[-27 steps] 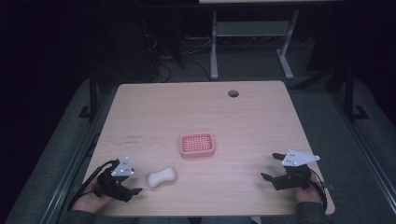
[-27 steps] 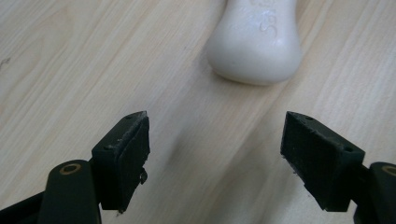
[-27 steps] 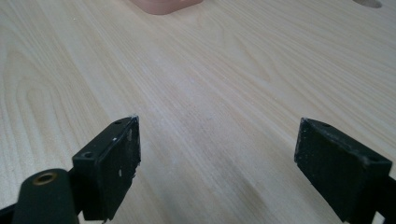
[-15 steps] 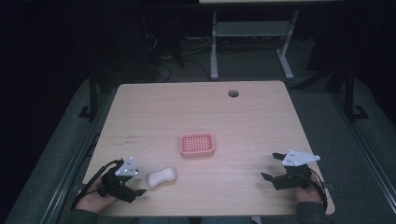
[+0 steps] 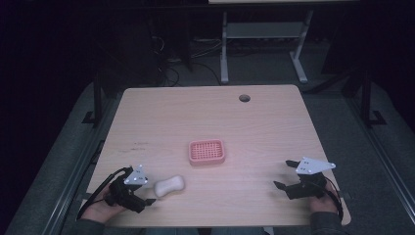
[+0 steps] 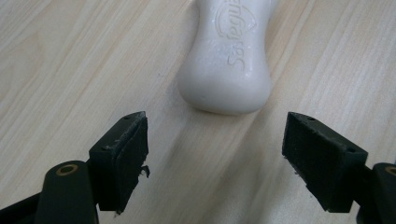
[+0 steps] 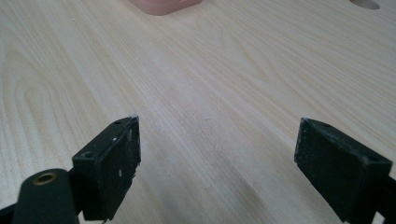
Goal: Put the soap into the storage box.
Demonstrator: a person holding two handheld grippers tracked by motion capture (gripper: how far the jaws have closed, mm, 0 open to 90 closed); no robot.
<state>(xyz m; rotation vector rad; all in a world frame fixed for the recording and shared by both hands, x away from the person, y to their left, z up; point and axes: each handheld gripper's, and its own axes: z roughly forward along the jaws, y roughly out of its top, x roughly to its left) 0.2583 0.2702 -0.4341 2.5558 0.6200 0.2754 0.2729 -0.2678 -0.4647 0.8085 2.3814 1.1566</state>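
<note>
A white bar of soap (image 5: 170,186) lies on the wooden table (image 5: 244,127) near its front left. My left gripper (image 5: 148,192) sits just left of the bar, pointing at it. In the left gripper view the soap (image 6: 229,60) lies flat just beyond the open jaws of the left gripper (image 6: 215,135), and nothing is between the pads. A pink slotted soap dish (image 5: 207,152) stands mid-table. My right gripper (image 5: 283,175) rests at the front right, open and holding nothing. In the right gripper view, the right gripper (image 7: 217,140) faces bare wood, with the dish's edge (image 7: 161,5) far ahead.
A round cable hole (image 5: 244,98) is cut in the table near its far edge and also shows as the hole (image 7: 364,3) in the right gripper view. A metal desk frame (image 5: 259,44) stands on the dark floor behind the table.
My left gripper has edged a little to the right, closer to the soap. The right gripper, the soap and the dish have stayed where they were.
</note>
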